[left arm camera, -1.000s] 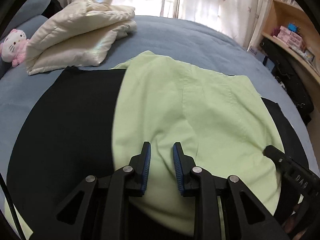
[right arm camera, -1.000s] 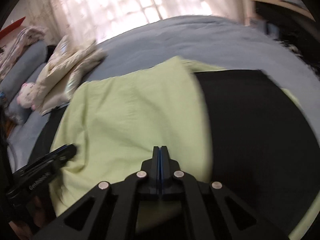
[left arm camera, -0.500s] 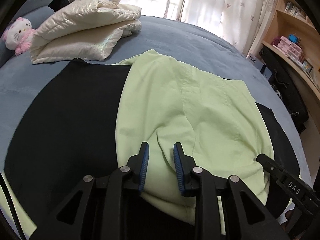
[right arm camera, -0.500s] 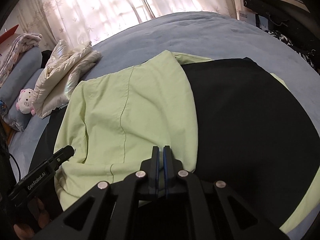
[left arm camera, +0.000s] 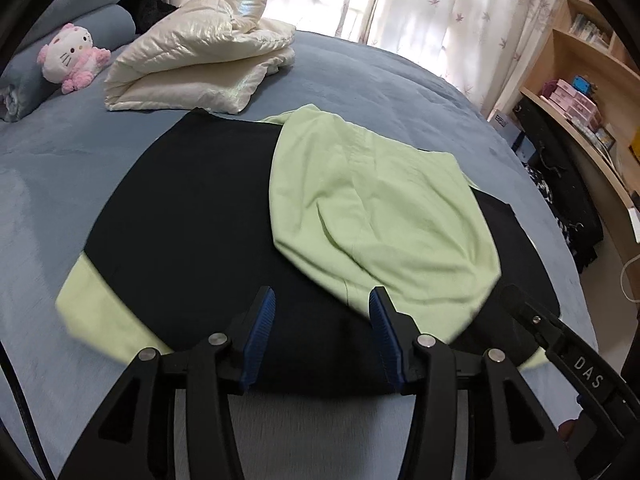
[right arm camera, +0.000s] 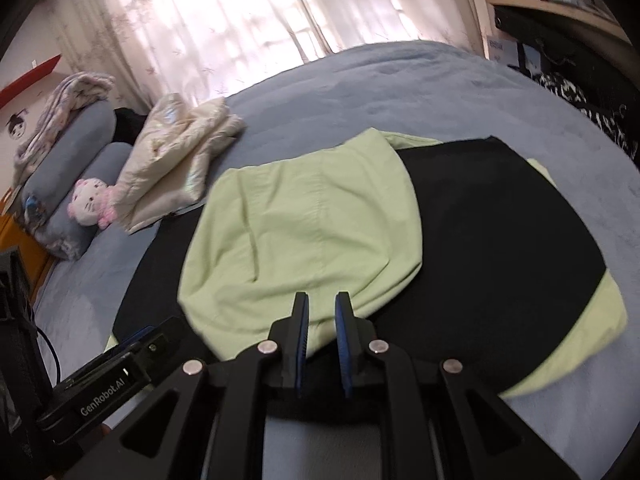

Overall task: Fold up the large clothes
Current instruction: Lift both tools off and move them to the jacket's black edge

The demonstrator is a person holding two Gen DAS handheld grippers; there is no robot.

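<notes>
While the green garment (left arm camera: 384, 220) lies folded over black cloth (left arm camera: 192, 216) on the bed (left arm camera: 360, 80), both claws hover empty. Left claw (left arm camera: 322, 316) gapes wide; right claw (right arm camera: 322, 312) is narrowly parted.

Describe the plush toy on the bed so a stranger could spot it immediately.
Start at the blue bed and go to its far end by the curtains, where a folded cream quilted jacket lies. Just beside it, leaning on a blue-grey bolster pillow, sits the plush toy. It alone has a face: a white cat in pink.
</notes>
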